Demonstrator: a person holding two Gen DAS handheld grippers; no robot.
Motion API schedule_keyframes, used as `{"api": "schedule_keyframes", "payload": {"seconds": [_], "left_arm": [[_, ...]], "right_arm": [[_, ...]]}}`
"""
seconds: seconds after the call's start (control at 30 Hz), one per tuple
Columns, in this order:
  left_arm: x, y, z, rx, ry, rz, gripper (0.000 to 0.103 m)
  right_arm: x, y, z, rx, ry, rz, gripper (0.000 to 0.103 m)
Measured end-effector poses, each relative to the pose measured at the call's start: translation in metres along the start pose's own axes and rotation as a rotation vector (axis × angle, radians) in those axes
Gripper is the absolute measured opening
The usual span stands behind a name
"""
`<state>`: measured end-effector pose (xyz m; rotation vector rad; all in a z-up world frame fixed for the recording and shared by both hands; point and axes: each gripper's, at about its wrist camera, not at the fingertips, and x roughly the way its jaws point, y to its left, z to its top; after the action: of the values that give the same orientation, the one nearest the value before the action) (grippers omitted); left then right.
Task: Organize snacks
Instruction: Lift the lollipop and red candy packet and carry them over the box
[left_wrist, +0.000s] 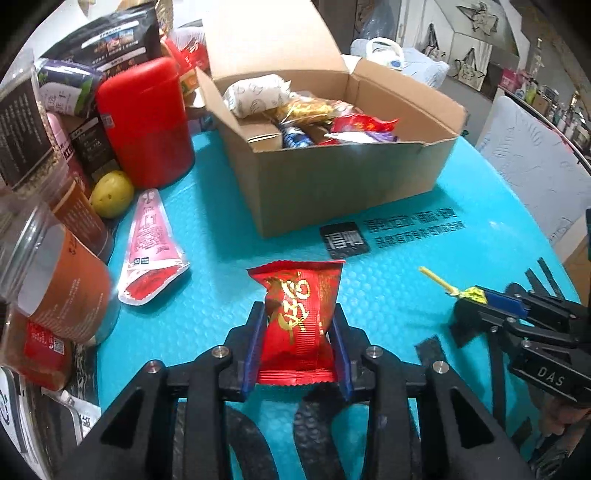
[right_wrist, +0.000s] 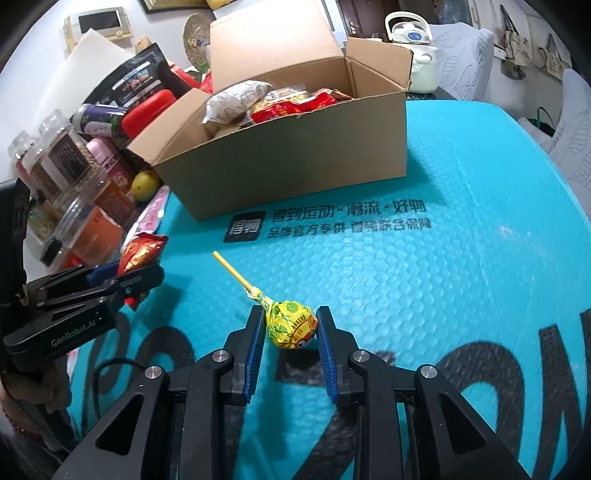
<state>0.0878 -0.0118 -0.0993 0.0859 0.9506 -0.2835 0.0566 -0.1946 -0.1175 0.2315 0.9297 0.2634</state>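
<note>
The red snack packet (left_wrist: 301, 321) is clamped between the pads of the left gripper (left_wrist: 301, 325); the yellow lollipop (right_wrist: 291, 325) is clamped at its head by the right gripper (right_wrist: 291, 330), stick pointed forward-left. The open cardboard box (right_wrist: 295, 155), already holding snacks, is judged to lie straight ahead of both, and roughly equally near.

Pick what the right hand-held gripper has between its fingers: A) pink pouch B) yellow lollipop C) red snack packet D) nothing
B: the right hand-held gripper has its blue pads on either side of the yellow lollipop, stick pointing away toward the cardboard box.
</note>
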Motion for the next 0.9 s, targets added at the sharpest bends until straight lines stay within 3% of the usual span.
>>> {"api": "schedule_keyframes", "payload": {"seconds": [0.43,0.9], "left_arm": [[-0.053,-0.023,0.001,0.064,-0.086,-0.058,0.033],[-0.123,-0.040,0.047,0.128,-0.293,-0.084,0.033]], "right_arm": [[-0.047,0.025,-0.005,-0.030,-0.090,0.033,0.028],[-0.112,0.057,0.045,-0.154,-0.263,0.051,0.028]]}}
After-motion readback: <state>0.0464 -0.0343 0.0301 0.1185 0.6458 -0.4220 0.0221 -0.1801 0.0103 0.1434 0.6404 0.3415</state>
